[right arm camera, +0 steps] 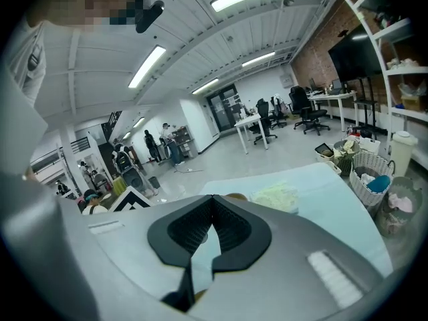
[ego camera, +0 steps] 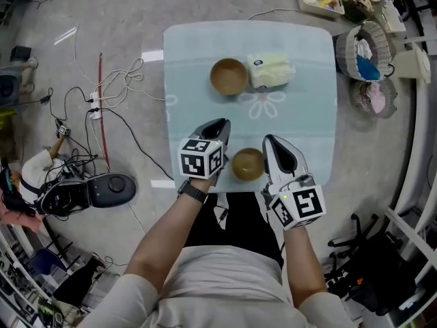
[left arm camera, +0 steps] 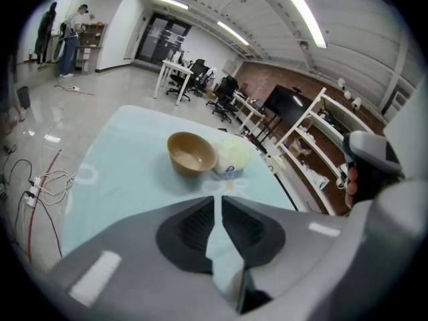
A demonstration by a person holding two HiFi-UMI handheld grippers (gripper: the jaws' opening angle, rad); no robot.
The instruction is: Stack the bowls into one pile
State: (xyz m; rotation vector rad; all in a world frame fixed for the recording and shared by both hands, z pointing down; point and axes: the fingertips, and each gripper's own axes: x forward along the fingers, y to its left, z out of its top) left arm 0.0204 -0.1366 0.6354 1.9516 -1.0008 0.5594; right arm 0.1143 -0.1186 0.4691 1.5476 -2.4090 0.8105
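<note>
Near bowl (ego camera: 248,164): between our grippers, at the table (ego camera: 188,108) front edge.
Far bowl (ego camera: 229,76): well apart.
Left gripper (ego camera: 217,125): jaws together, empty.
Right gripper (ego camera: 272,142): same.
Handling: looks light, stiff, slick; we'd pinch the rim.

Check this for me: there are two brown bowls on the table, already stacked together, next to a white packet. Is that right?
Not stacked. The head view shows the two brown bowls apart on the table: the far bowl next to the white packet, the near bowl alone by the table's front edge.
</note>
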